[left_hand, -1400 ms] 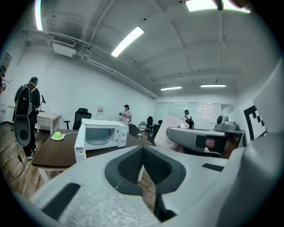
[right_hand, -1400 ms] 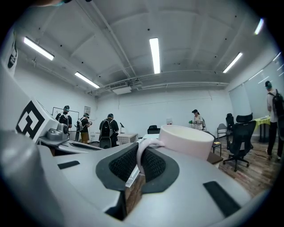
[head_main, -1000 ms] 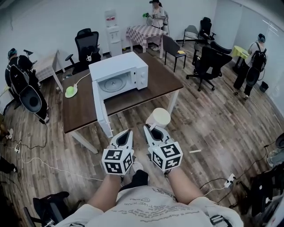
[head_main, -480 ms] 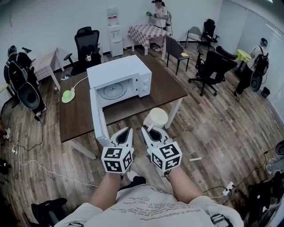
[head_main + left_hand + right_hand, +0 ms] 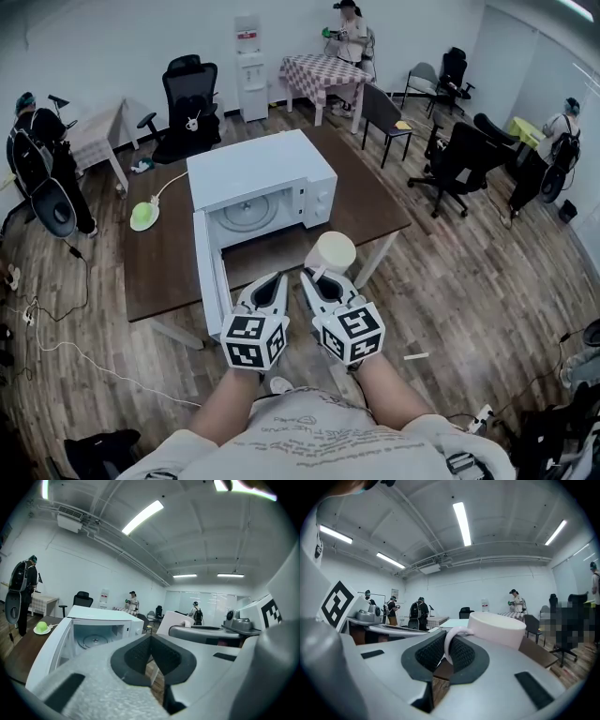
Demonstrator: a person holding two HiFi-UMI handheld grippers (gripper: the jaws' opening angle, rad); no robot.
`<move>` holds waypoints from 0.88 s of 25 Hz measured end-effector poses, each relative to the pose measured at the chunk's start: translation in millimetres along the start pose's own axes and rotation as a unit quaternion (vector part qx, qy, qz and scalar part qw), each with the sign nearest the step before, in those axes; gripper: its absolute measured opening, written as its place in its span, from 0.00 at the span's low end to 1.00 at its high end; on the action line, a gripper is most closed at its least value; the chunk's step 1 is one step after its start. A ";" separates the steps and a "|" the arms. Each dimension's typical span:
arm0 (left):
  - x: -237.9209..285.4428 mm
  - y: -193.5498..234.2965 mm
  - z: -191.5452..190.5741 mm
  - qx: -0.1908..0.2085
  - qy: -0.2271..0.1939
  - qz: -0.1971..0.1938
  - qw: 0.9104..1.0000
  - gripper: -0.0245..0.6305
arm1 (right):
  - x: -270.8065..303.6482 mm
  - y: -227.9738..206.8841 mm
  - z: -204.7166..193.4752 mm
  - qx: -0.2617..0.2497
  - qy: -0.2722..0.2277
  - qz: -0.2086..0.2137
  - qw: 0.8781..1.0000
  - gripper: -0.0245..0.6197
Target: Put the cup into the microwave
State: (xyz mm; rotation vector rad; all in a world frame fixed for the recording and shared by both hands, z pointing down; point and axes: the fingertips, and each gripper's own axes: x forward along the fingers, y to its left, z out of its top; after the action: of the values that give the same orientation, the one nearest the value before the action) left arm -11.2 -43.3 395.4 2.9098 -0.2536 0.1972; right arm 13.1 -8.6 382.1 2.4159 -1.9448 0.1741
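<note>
Step in hand: carrying the cup (image 5: 331,251) to the microwave (image 5: 262,178); roughly half done, by judgement. Cup is held off the surface (image 5: 164,253), short of the open cavity, door (image 5: 208,281) swung wide. Right gripper (image 5: 316,278) is clamped on the cup's handle, jaws nearly together. Left gripper (image 5: 270,284) is closed and empty, just beside it. Next move calls for a level advance into the cavity, clear of the door

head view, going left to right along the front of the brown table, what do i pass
green item on a white plate → open microwave door → left hand-held gripper, shut and empty → cup, its handle in the right hand-held gripper
</note>
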 end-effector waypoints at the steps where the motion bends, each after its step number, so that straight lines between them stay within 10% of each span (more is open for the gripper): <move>1: 5.9 4.0 1.1 0.000 0.000 0.000 1.000 0.06 | 8.7 -2.9 0.1 -0.002 0.001 0.002 1.000 0.08; 22: 63.0 95.6 -0.9 -0.019 -0.002 0.078 0.997 0.06 | 128.4 -14.1 -37.9 -0.043 0.023 0.112 0.993 0.08</move>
State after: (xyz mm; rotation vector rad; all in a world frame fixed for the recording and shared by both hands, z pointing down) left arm 32.6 -144.9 424.9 2.8532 -0.4803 0.2098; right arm 51.4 -126.6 434.3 2.1196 -2.1509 0.1479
